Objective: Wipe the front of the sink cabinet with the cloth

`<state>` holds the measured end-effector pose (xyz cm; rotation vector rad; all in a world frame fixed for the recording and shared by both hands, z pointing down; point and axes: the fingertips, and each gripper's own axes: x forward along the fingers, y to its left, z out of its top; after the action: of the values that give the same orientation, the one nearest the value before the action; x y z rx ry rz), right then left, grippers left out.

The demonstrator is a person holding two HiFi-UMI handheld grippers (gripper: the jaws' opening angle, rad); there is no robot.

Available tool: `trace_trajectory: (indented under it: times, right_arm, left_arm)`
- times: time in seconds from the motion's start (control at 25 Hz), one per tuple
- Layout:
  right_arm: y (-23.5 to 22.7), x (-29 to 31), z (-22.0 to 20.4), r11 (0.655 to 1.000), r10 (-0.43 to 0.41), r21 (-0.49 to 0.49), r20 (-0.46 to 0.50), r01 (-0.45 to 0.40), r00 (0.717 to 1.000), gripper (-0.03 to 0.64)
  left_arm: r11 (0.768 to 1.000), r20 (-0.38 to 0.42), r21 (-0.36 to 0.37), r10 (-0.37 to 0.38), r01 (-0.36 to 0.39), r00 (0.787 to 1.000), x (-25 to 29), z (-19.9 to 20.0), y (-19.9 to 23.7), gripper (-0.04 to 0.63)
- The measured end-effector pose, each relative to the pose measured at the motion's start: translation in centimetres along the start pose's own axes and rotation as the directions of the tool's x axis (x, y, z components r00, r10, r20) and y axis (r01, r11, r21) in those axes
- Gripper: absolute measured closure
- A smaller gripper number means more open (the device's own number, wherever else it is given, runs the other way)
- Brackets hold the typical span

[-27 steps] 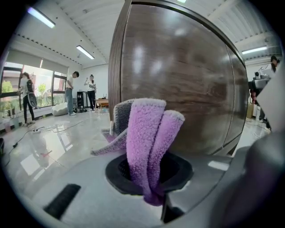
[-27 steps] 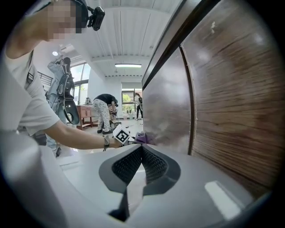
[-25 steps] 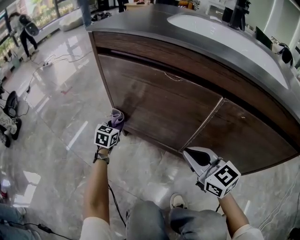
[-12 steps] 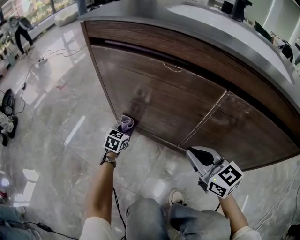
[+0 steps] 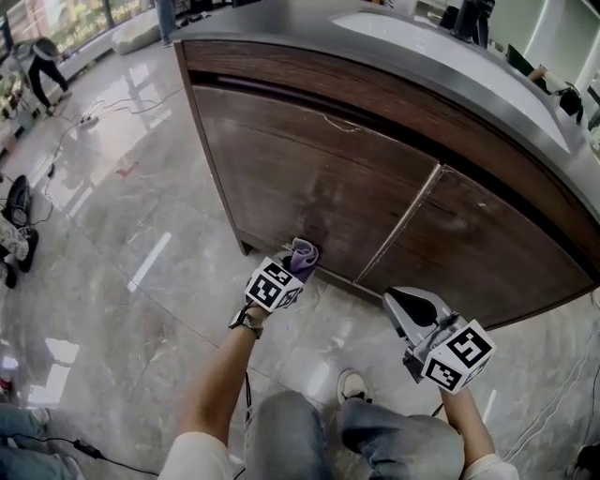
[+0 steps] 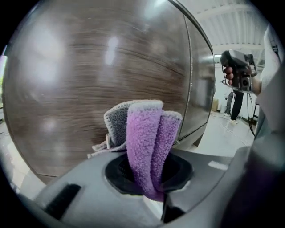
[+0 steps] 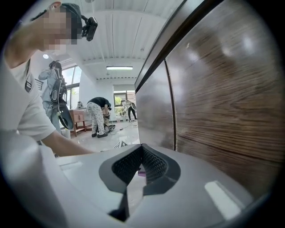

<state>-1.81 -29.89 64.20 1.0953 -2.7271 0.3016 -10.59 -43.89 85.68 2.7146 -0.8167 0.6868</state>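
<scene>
— Low on the cabinet front (image 5: 356,197), at the bottom edge of the left door (image 5: 281,159) and near the seam with the right door (image 5: 487,262): that's where the cloth (image 5: 302,253) is, just above the floor (image 5: 122,234)

— What's holding it?

— The left gripper (image 5: 296,261). In the left gripper view its jaws are clamped on the folded cloth, which sticks up from between them and looks to be against the wood

— And the right gripper (image 5: 405,307)?

— It's on the near side, off the cabinet, in front of the right door. Its jaws are closed together with nothing between them

— How far along would you say the wiping is?

— Hard to call. There's a pale, hazy smear mid-panel on the left door, which may be a wiped patch or only glare. My guess is that the left door is partly covered and the cloth is on its lowest strip. The right door and the long band under the countertop (image 5: 309,23) show no such marks, so a good share probably remains

— What's the cloth like?

— Thick, fluffy pile, purple on one face and grey on the other, with a pale stitched edge. It's folded into a wad of several layers. It looks clean, and I'd judge it soft enough to flatten against the panel
</scene>
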Motion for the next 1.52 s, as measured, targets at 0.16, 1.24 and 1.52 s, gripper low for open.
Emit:
trace_trajectory:
  times: [0.16, 1.24, 1.52]
  right_arm:
    - [0.0, -2.0, -0.1, 0.999, -0.036, -0.001, -0.001, 0.036, 0.999, 0.611]
    - [3.7, -3.7, 13.8, 0.984, -0.032, -0.168, 0.142, 0.055, 0.989, 0.611]
    - [6.0, 1.9, 16.7, 0.97, 0.07, -0.239, 0.153, -0.032, 0.986, 0.611]
  left_arm:
    - [0.997, 0.012, 0.013, -0.078, 0.078, 0.997, 1.8, 1.3, -4.3, 0.538]
    - [0.97, 0.424, 0.115, 0.148, -0.215, 0.894, -21.1, 23.6, -8.2, 0.543]
    - [0.88, 0.45, 0.029, 0.413, -0.475, 0.792, -29.1, 23.1, -3.7, 0.543]
